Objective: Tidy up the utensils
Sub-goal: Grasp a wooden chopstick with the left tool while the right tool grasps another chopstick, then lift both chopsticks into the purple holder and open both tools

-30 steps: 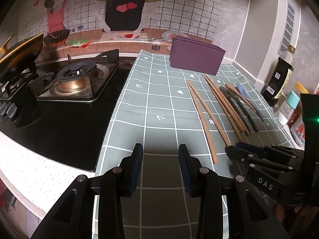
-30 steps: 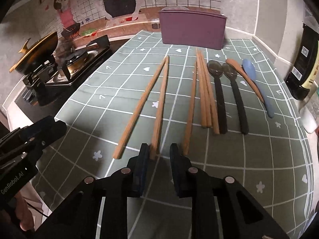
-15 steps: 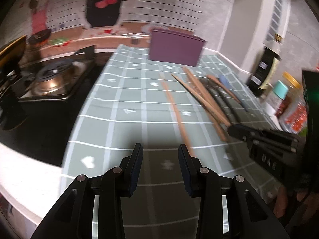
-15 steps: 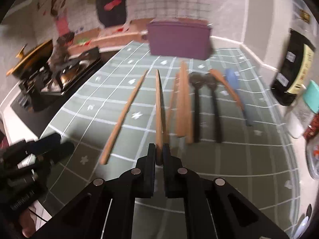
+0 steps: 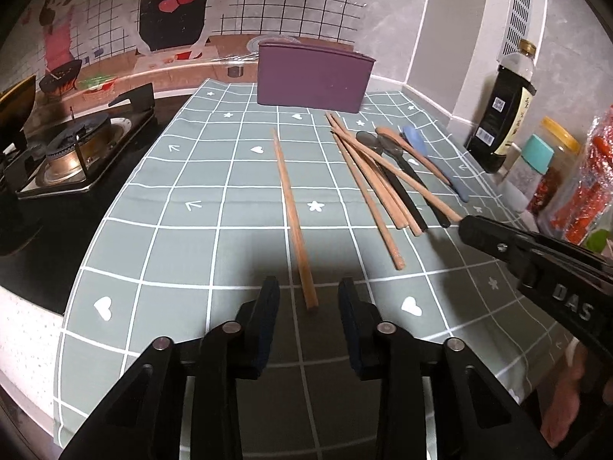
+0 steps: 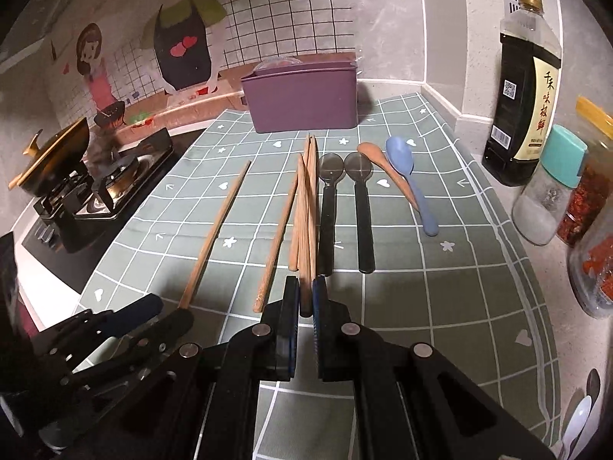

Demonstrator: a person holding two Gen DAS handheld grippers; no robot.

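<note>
Where gas stove [image 5: 72, 149] ends, checked mat [image 5: 214, 199] covers counter.

Beside the soy sauce bottle [image 6: 530, 88], we lose the chili jar [image 6: 594, 260] past the right edge of the right wrist view. We see the near end of the held chopstick [image 6: 305, 237] hidden between the right claw [image 6: 305, 299]'s fingers. The white spoon [image 6: 578, 425] in that view's lower right corner is cut off. In the left wrist view, we cannot see inside the purple utensil holder [image 5: 312, 76].
</note>
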